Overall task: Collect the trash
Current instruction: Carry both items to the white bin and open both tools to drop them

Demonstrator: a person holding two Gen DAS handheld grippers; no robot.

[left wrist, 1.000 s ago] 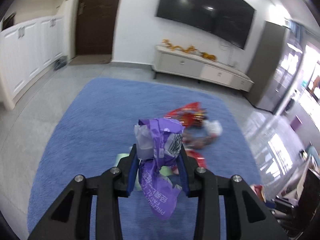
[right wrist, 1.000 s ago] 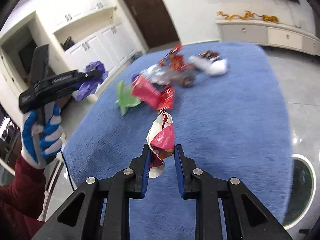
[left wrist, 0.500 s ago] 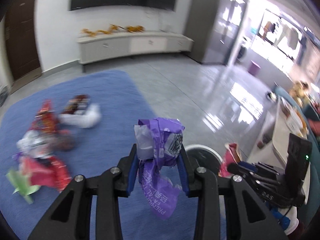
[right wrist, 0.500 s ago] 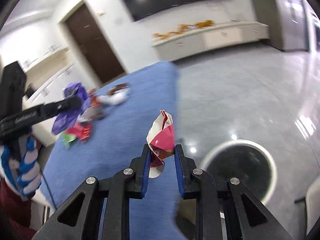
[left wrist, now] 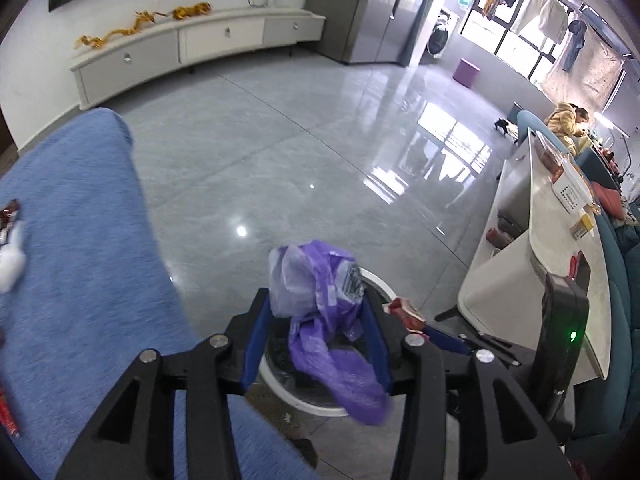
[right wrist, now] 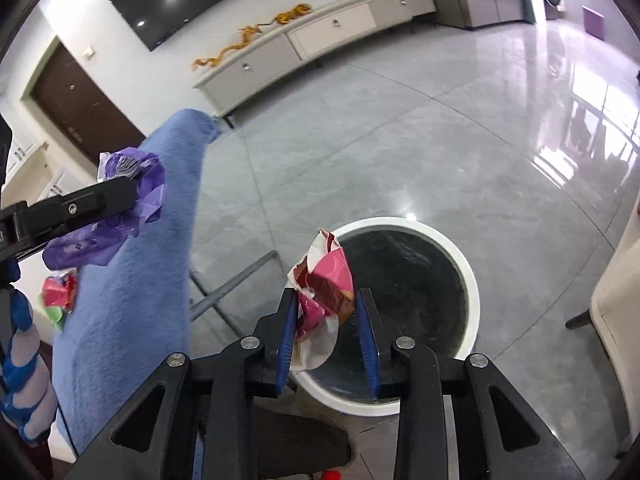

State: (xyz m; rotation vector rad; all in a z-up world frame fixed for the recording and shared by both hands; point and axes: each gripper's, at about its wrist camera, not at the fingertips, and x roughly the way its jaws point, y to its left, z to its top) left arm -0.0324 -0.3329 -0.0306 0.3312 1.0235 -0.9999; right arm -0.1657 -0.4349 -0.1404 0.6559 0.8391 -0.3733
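Note:
My left gripper (left wrist: 316, 304) hangs over the white-rimmed round bin (left wrist: 320, 404). Its jaws are opening, and the crumpled purple plastic bag (left wrist: 320, 312) sags loose between them. In the right wrist view my right gripper (right wrist: 326, 296) is at the near-left rim of the same bin (right wrist: 472, 292). Its jaws are opening too, with the pink and white wrapper (right wrist: 324, 280) still between the pads. The left gripper's fingers (right wrist: 100, 200) and the purple bag (right wrist: 132, 184) show at the left there. The pink wrapper (left wrist: 404, 312) shows beside my left jaws.
A blue rug (left wrist: 80, 240) lies left of the bin with more wrappers (right wrist: 58, 296) on it. A white table (left wrist: 560, 240) stands to the right, and a person (left wrist: 566, 120) sits far behind it. A long white cabinet (left wrist: 192, 44) lines the back wall. Glossy grey floor (right wrist: 440, 140) lies between.
Both grippers swung right, from over the rug to over the bin, and dropped lower. Both pairs of jaws have widened, and the purple bag and the pink wrapper have slackened between them.

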